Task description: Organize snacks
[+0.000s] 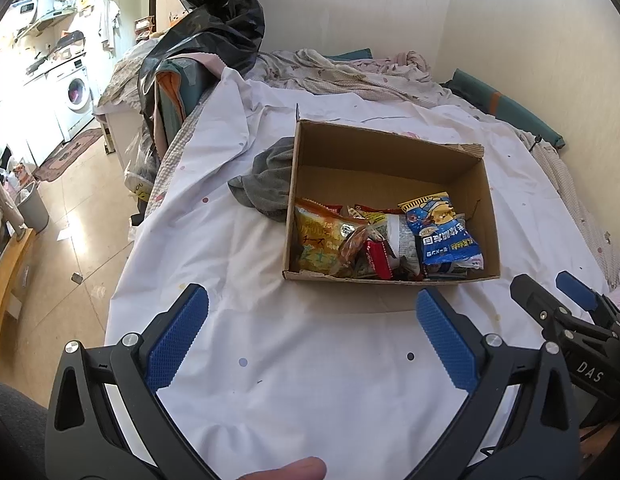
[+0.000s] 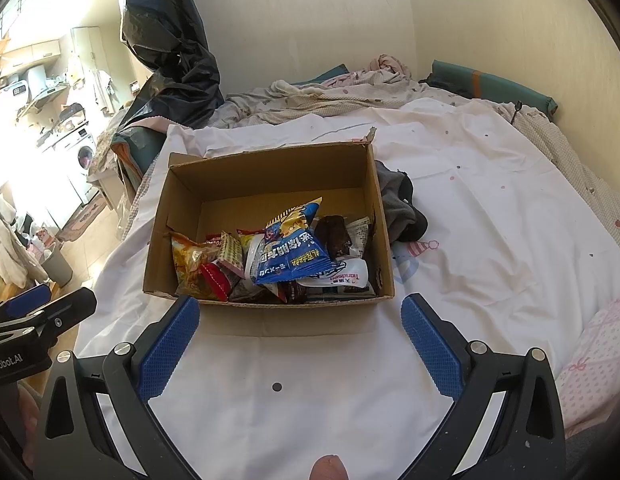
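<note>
Cardboard box (image 2: 379, 216) sits on the bed sheet (image 2: 489, 240), snacks piled at its near end; blue packet (image 2: 288, 250) lies on top. Right gripper (image 2: 300, 344) spread wide, empty, directly facing the box's near wall. Left gripper (image 1: 311, 336) also spread, empty, offset left of the box. Judgement: right is better lined up; blue packet's long axis runs roughly away from it.
</note>
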A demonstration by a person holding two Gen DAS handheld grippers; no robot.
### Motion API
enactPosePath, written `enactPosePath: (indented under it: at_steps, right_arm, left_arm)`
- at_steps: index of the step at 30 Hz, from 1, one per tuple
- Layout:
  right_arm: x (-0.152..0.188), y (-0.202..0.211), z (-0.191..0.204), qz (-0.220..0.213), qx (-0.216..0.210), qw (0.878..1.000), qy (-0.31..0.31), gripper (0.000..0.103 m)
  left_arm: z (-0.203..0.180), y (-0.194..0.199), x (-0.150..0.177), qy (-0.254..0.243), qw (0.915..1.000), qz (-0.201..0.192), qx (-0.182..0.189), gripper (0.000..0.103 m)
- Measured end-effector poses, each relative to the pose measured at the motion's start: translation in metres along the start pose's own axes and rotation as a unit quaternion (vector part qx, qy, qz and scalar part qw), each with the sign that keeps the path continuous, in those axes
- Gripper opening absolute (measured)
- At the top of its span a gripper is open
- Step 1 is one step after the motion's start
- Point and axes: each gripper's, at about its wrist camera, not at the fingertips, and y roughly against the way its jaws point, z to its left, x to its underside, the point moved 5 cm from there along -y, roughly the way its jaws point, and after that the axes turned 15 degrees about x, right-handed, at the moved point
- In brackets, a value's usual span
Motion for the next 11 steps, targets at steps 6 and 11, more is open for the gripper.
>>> enactPosePath:
  at_steps: [6,11]
  right_arm:
    - [0.0011,-0.0004,0.0022,0.0,-0.001,1.0,0.004,0.103]
    - [0.0018,-0.0001,0.0035,0.001,0.0,1.0,0.003,0.103]
  left_arm:
    - [0.0006,-0.0013,0.0007,0.001,1.0,0.001,-0.001,0.103]
    - [0.0033,-0.004,0.0034,0.009,0.9999,0.007,0.0,0.103]
